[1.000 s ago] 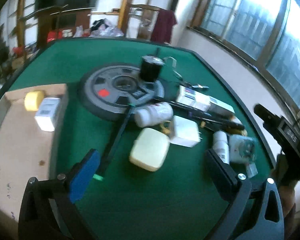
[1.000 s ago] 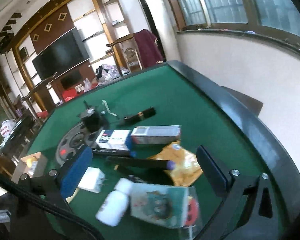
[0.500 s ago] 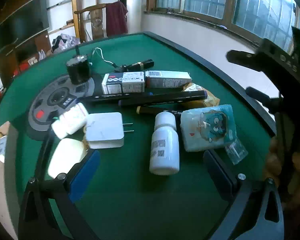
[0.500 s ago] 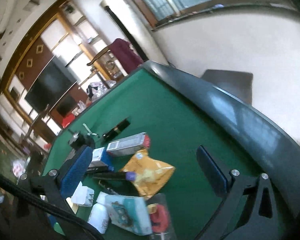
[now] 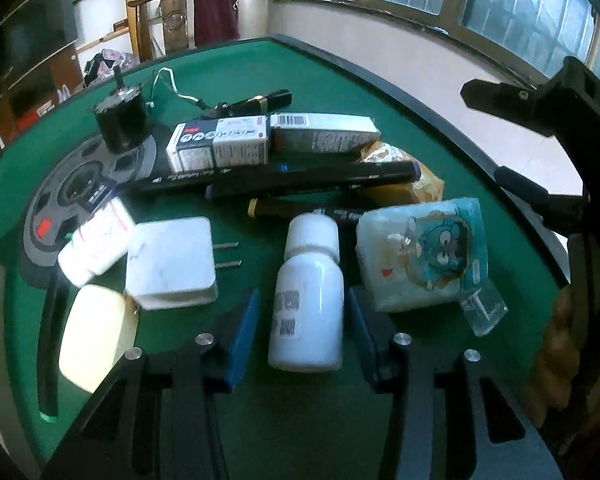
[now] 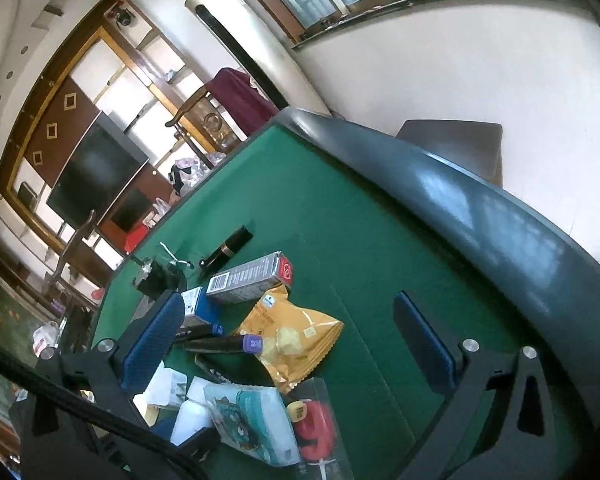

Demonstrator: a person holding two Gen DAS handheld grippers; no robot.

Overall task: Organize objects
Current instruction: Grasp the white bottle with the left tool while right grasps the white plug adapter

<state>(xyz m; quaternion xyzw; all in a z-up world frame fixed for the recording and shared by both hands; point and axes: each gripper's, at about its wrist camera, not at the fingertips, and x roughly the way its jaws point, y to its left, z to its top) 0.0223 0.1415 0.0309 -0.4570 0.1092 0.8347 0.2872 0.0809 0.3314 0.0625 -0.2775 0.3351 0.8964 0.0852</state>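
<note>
A white pill bottle [image 5: 306,300] lies on the green table [image 5: 300,420], cap pointing away. My left gripper [image 5: 303,300] straddles it, jaws closing; a thin strip of green still shows between the left pad [image 5: 245,320] and the bottle. Around it lie a white charger plug [image 5: 171,264], a cartoon tissue pack [image 5: 420,256], black markers [image 5: 300,180] and two cartons [image 5: 219,144]. My right gripper [image 6: 287,300] hangs open above the table, with a yellow snack bag [image 6: 291,336] below it and nothing between its pads.
A grey weight plate [image 5: 71,196] carries a black motor [image 5: 119,120] at the left. A pale yellow case [image 5: 95,340] and a small white bottle [image 5: 95,240] lie near the plug. The padded table rim [image 6: 480,208] curves along the right. A hand [image 5: 560,340] holds the right gripper.
The left gripper swung from the weight plate over to the white bottle, came closer, and its wide jaws narrowed around it. The right view rolled and tilted toward the table rim.
</note>
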